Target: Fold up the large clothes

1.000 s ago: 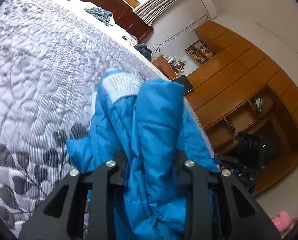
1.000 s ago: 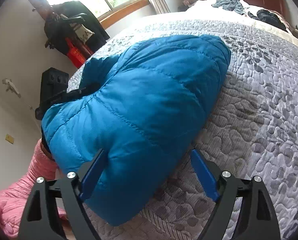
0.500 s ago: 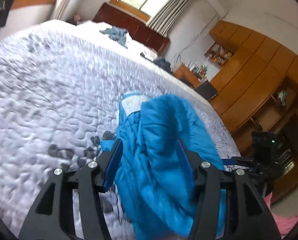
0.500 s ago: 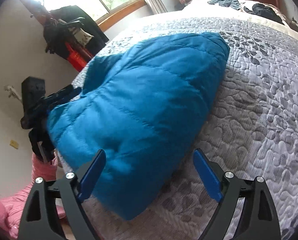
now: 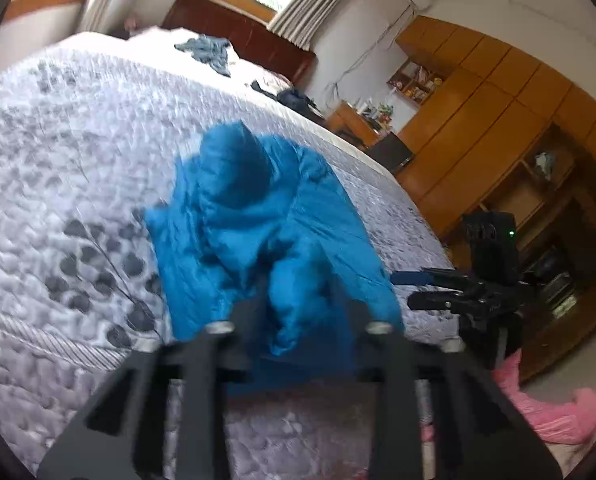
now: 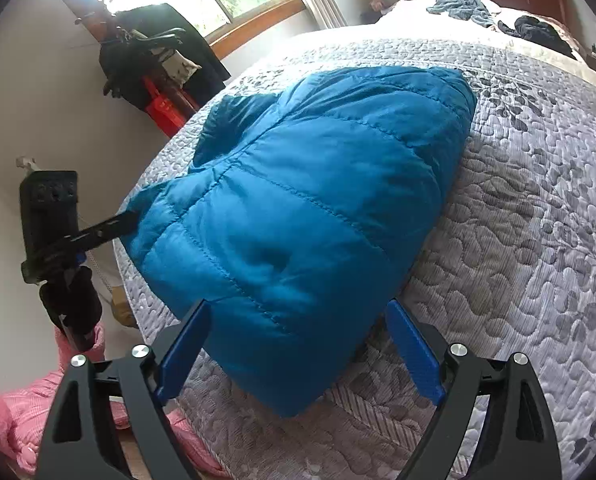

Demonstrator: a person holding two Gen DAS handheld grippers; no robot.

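Jacket (image 6: 306,208): blue quilted puffer, lying bunched on bed (image 6: 538,240) near foot-end corner, partly folded. Hem-side bulk faces right gripper (image 6: 298,352); crumpled end w/ sleeve or collar roll faces left gripper (image 5: 298,320).

Grippers:
- Right: fingers spread wide, straddling jacket's near corner, not pinching. Blue pads either side of the puff; can't tell if touching.
- Left: blurred. Fingers look apart, blue cloth bulging between them. Whether it grips or just sits around the cloth — can't tell.

Handling (judgement):
- Light, soft, v. compressible. Springs back after squeezing, so folds likely won't stay flat w/o pressing.
- Shell looks smooth nylon, prob. slippery; a shallow pinch on a fat baffle may slide off.
- Best hold: stitched seam lines or hem edge, where fabric is thin. Pinch deep, past the puff.
- Not fragile. Zip or collar parts not clearly seen.

Edges / room:
- Jacket sits close to bed's foot edge and near corner; some overhang risk if dragged toward the person.
- Plenty of open quilt beyond jacket toward headboard (image 5: 234,36) and to the far side: fold away from edge.
- Loose clothes (image 6: 462,4) at pillow end, well apart.
- Pink cloth (image 6: 14,420) on floor below edge; each gripper is in other's view, near the jacket's opposite side.
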